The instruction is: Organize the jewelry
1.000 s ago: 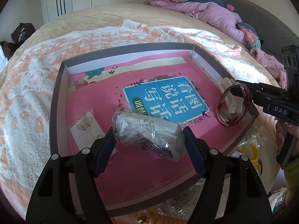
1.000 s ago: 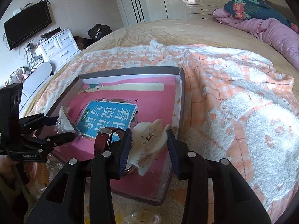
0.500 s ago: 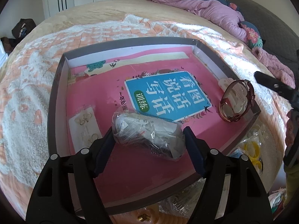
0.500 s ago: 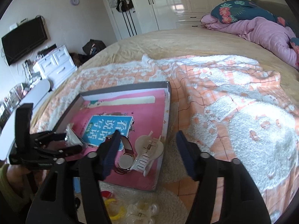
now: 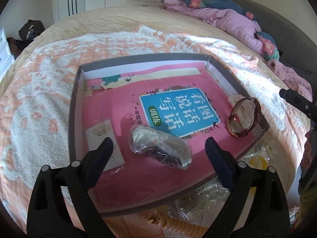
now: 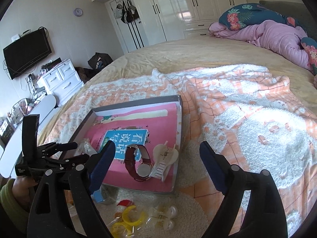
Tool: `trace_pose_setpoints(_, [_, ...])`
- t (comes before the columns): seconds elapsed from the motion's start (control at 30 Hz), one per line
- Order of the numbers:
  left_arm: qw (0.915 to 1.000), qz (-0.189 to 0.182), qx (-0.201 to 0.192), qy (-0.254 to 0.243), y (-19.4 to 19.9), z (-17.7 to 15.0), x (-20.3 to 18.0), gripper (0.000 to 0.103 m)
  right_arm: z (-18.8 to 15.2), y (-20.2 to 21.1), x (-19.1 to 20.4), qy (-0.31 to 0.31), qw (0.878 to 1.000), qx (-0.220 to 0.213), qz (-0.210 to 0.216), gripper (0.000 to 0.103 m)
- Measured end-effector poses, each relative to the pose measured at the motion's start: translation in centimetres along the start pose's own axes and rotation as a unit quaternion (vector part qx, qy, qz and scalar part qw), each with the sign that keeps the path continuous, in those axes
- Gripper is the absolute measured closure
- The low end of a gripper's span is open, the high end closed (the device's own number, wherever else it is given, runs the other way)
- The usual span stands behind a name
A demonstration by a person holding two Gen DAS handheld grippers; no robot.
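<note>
Bedding in an orange-and-white check (image 6: 247, 103) is spread beneath a shallow grey tray (image 5: 73, 107) lined in pink. Inside the tray, a clear plastic packet (image 5: 160, 145) is seen between the parted fingers of the left gripper (image 5: 158, 148), ungripped. A maroon-strapped watch (image 6: 138, 163) and a cream hair claw (image 6: 164, 159) are positioned touching at the tray's right side. The right gripper (image 6: 157, 156) is held spread wide and holds nothing.

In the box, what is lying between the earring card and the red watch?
The clear plastic bag lies between the earring card and the red watch, on the pink book cover; the left wrist view shows it.
</note>
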State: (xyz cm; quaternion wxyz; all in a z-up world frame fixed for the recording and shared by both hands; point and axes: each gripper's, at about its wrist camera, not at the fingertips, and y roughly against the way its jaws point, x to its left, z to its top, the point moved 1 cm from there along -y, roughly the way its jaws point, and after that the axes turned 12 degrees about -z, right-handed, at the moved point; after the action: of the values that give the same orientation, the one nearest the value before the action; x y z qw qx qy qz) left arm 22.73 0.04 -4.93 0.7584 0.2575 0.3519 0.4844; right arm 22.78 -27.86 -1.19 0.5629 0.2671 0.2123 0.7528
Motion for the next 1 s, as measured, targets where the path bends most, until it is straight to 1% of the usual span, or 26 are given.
trace_pose_setpoints(0.07, [1.0000,0.005,-0.005,-0.001,0.5,0.1,-0.2,0.010,0.1,0.5,-0.1,-0.006,1.000,-0.005,0.003,0.017])
trace_pose_setpoints(0.17, [0.9998,0.013,-0.011,-0.003,1.2,0.2,-0.5,0.010,0.3,1.3,-0.2,-0.012,1.000,-0.011,0.006,0.015])
trace_pose_setpoints(0.2, [0.9998,0.016,-0.013,-0.003,1.5,0.2,-0.6,0.010,0.3,1.5,-0.2,-0.012,1.000,-0.013,0.005,0.007])
trace_pose_setpoints(0.23, [0.9997,0.020,-0.016,-0.002,1.8,0.3,-0.6,0.010,0.3,1.8,-0.2,-0.014,1.000,-0.017,0.003,0.006])
trace_pose_setpoints(0.73, [0.9973,0.032,-0.060,0.027,6.9,0.7,0.3,0.010,0.9,5.4,0.2,-0.013,0.999,-0.050,0.011,0.005])
trace_pose_setpoints(0.8, [0.9965,0.036,-0.068,0.033,7.8,0.8,0.5,0.010,0.9,5.9,0.4,-0.012,0.998,-0.054,0.012,0.005])
trace_pose_setpoints(0.9, [0.9941,0.055,-0.088,0.031,9.5,1.0,0.6,0.009,1.0,6.5,0.6,-0.008,0.998,-0.056,0.015,0.005])
trace_pose_setpoints(1.0, [0.9927,0.060,-0.100,0.031,10.8,1.0,0.6,0.009,1.0,7.2,1.1,-0.003,0.998,-0.063,0.016,0.005])
